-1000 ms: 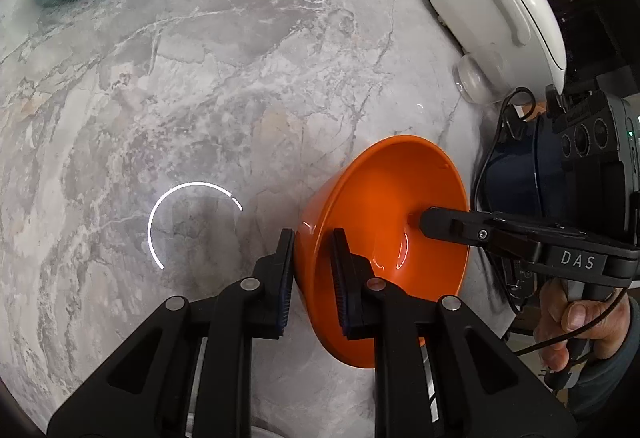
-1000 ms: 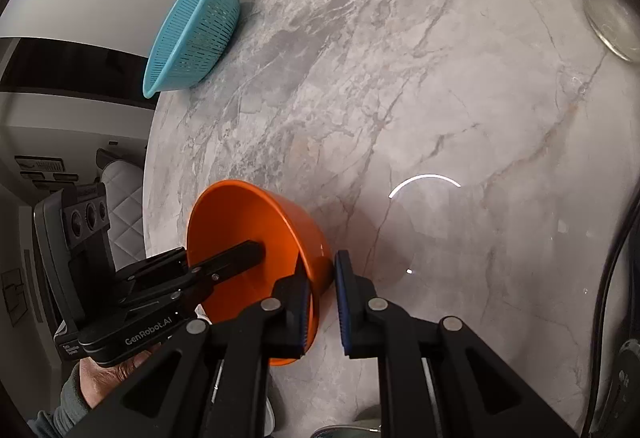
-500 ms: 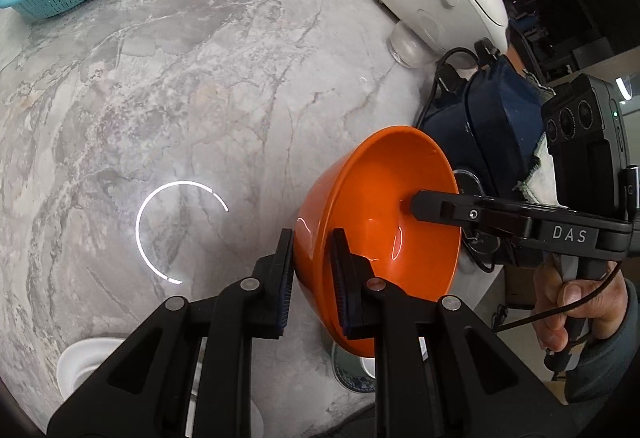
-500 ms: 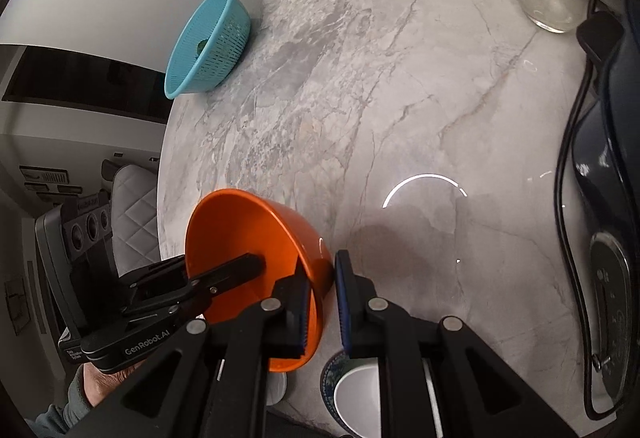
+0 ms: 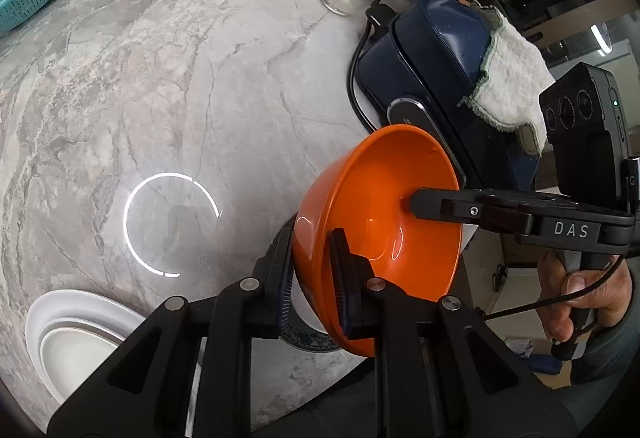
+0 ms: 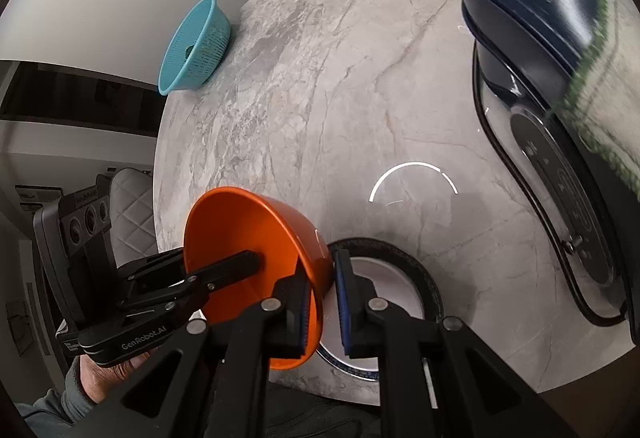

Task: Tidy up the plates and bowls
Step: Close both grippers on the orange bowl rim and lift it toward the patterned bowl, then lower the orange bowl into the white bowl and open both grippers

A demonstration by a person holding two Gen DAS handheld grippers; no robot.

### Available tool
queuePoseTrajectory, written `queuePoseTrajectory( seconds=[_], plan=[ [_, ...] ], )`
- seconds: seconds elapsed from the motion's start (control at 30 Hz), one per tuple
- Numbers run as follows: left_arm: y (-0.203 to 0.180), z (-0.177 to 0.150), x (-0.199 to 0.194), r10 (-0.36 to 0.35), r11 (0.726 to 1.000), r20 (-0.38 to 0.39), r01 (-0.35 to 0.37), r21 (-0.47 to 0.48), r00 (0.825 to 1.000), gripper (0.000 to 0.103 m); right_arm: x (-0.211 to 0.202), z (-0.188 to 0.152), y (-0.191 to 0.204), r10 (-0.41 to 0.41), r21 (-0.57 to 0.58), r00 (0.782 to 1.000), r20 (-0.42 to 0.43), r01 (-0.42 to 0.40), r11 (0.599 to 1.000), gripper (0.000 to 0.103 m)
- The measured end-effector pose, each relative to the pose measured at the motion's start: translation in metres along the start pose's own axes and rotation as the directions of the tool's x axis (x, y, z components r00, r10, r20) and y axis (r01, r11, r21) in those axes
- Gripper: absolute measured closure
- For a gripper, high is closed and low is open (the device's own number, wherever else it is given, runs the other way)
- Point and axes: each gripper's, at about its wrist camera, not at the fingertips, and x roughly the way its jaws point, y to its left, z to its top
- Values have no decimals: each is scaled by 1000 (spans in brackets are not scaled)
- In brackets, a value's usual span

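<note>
Orange bowl [image 5: 380, 213] held off the marble desk [image 5: 180, 77] by both tongs, tilted. Left tongs [image 5: 310, 278] pinched on near-left rim, one pad inside, one outside. Right tongs [image 6: 322, 298] nearly closed on opp. rim, same way.

Blue-rimmed plate [image 6: 424, 278] sits just below bowl at near desk edge; white dish stack [image 5: 76, 330] further left, also near the edge.

Prob. step: carry bowl to the plate & set down. Level the bowl first, keep both wrists in sync so rim doesn't twist out, lower straight, let go only once base is seated.

Room: wide bare marble mid-desk & far-left, up to teal colander [image 6: 196, 45]. Tight on right: navy appliance [image 5: 436, 69] w/ black cord [image 5: 356, 77], cloth on top. Near edge close, so no overshoot toward it.
</note>
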Motion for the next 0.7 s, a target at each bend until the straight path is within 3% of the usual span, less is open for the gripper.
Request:
queuePoseTrajectory(
  seconds=[0.17, 0.7],
  plan=[
    [-21, -20, 11, 39, 997, -24, -38, 61, 999, 87, -5, -24, -8, -17, 11, 1000, -7, 17, 1000, 89],
    [-25, -49, 57, 70, 997, -88, -68, 30, 994, 86, 20, -63, -41, -50, 42, 996, -68, 53, 998, 90]
  ],
)
